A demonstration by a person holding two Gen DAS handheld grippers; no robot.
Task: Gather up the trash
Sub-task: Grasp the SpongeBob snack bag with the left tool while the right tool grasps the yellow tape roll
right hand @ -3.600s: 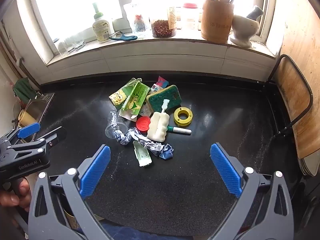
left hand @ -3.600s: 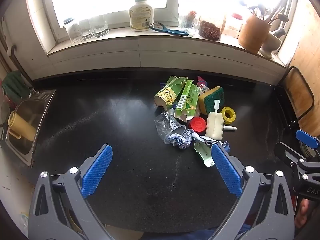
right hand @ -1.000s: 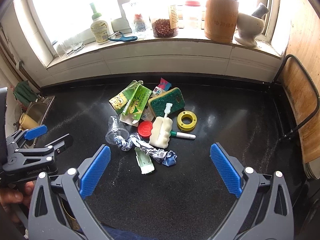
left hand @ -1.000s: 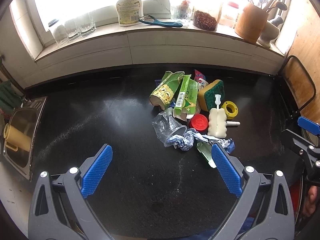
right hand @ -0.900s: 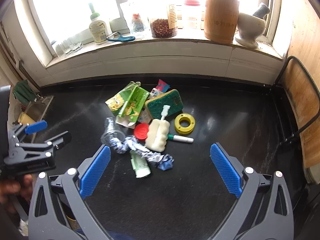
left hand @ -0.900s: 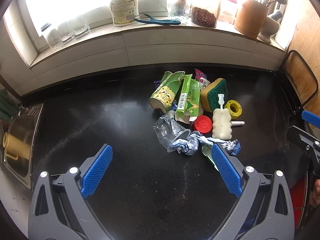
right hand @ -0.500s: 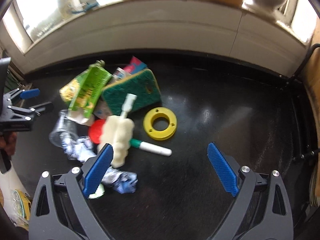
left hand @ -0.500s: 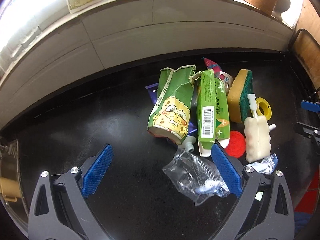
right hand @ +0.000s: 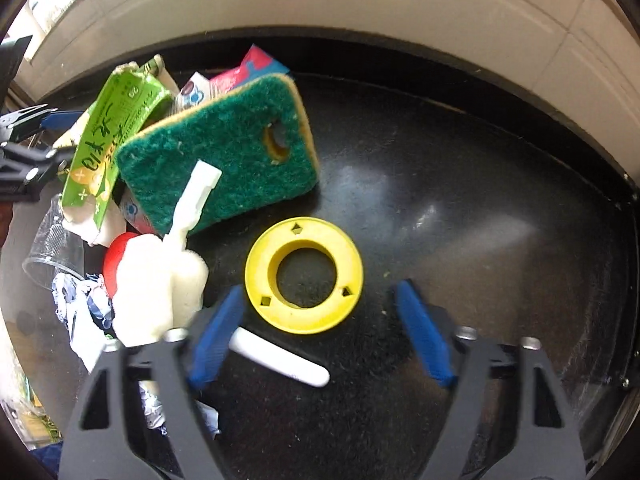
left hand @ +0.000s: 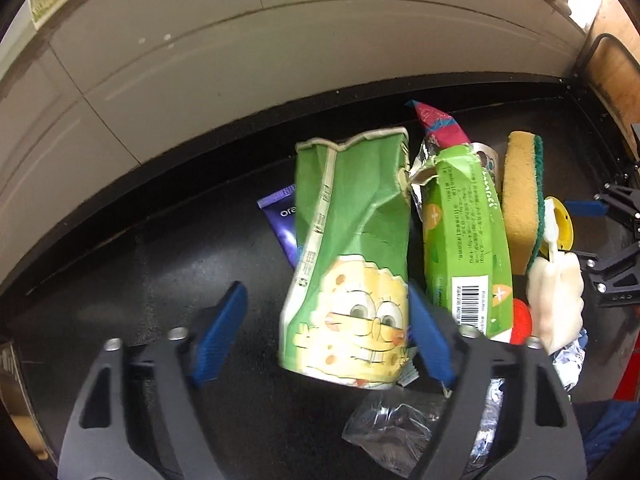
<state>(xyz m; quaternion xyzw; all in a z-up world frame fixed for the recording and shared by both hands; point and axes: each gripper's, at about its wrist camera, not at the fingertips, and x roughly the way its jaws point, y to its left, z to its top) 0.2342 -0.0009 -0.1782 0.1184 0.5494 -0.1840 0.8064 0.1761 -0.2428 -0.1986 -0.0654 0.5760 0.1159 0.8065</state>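
Observation:
A pile of trash lies on the black counter (left hand: 120,260). My left gripper (left hand: 324,340) is open, its pads on either side of a crushed green SpongeBob carton (left hand: 352,256). Beside it lie a second green carton (left hand: 464,232), a purple wrapper (left hand: 282,220), a pink wrapper (left hand: 436,124) and a clear plastic cup (left hand: 392,432). My right gripper (right hand: 320,336) is open around a yellow ring (right hand: 304,276), with a white marker (right hand: 280,360) just below it. The green carton (right hand: 108,144) also shows at the left of the right wrist view.
A green-and-yellow sponge (right hand: 224,152), a white foam brush (right hand: 160,280), a red lid (right hand: 114,256) and crumpled foil (right hand: 80,304) lie in the pile. A tiled wall (left hand: 240,60) runs behind the counter. A wire rack (left hand: 600,60) stands at the right.
Both grippers have moved down and forward close to the pile. The left one now straddles the SpongeBob carton and the right one straddles the yellow ring.

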